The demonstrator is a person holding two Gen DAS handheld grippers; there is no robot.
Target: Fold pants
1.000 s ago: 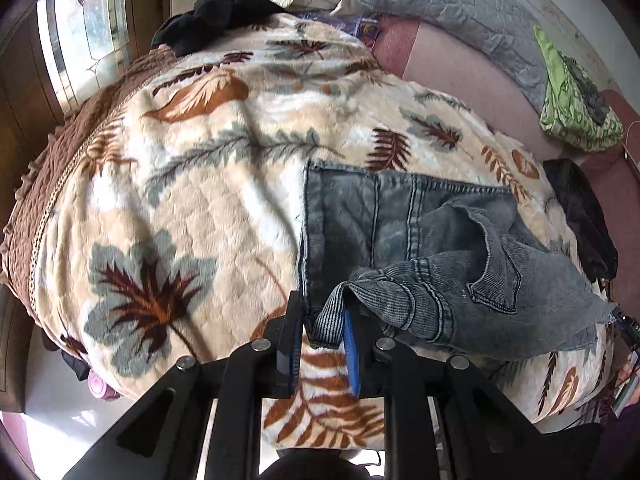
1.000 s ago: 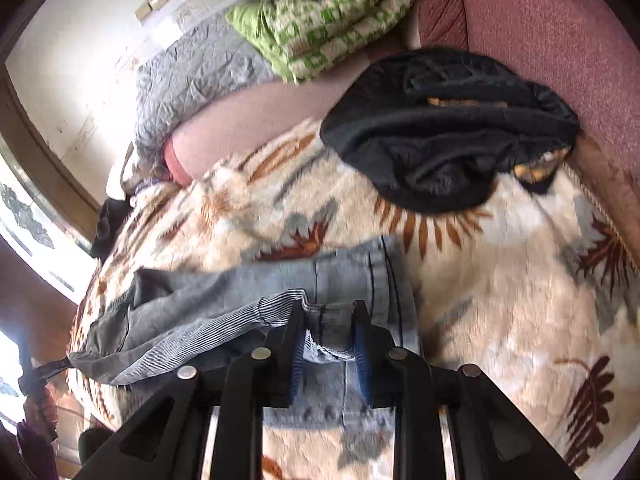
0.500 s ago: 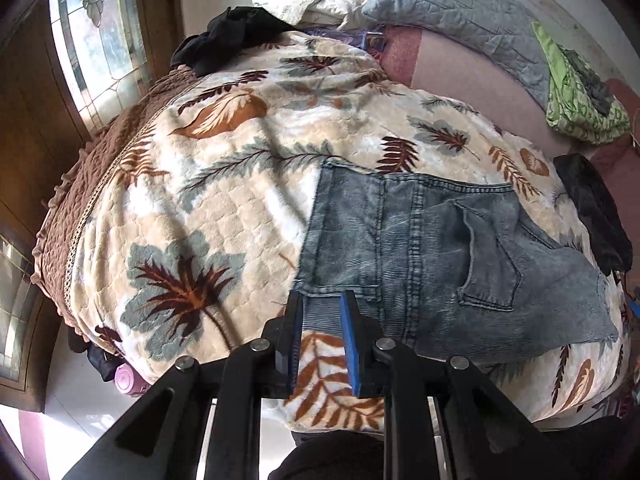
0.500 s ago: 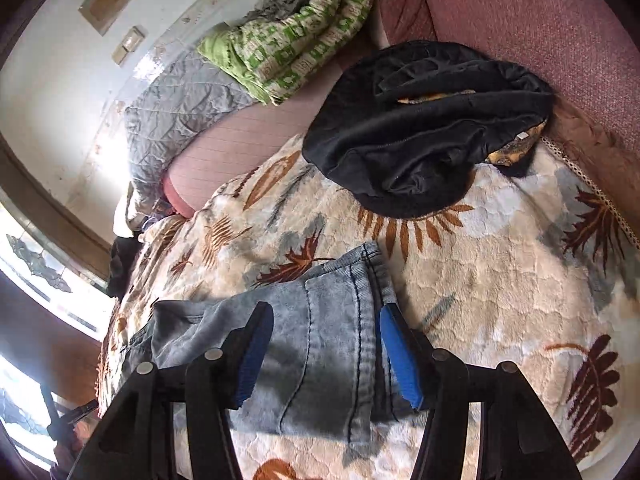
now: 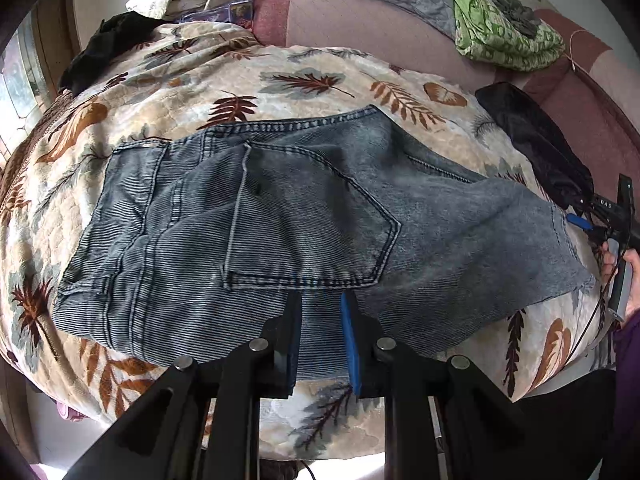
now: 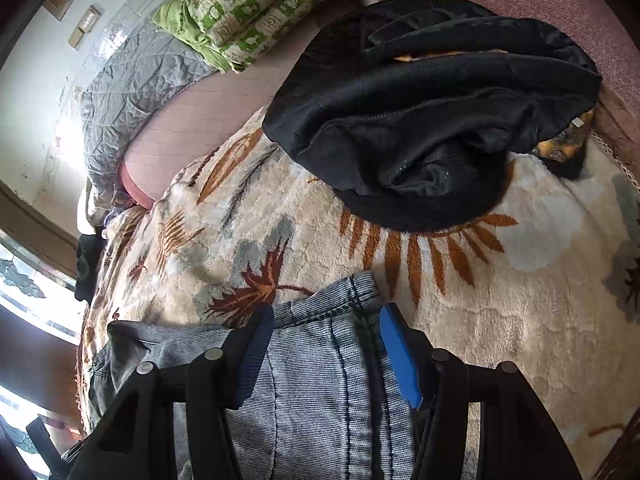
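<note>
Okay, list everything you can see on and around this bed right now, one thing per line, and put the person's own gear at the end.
pants: one, grey-blue denim, spread flat on the blanket
blanket: one, cream with brown and grey leaves, covering the bed
black garments: two, one bundled beyond the pants' end, one at the bed's far corner
green quilt: one, green and white, folded at the bed's far side
grey quilt: one, beside the green quilt
pink sheet: one, under the quilts
left gripper: black, blue pads, shut, at the pants' near edge
right gripper: black, blue pads, open, straddling the pants' end
hand: one, holding the right gripper
</note>
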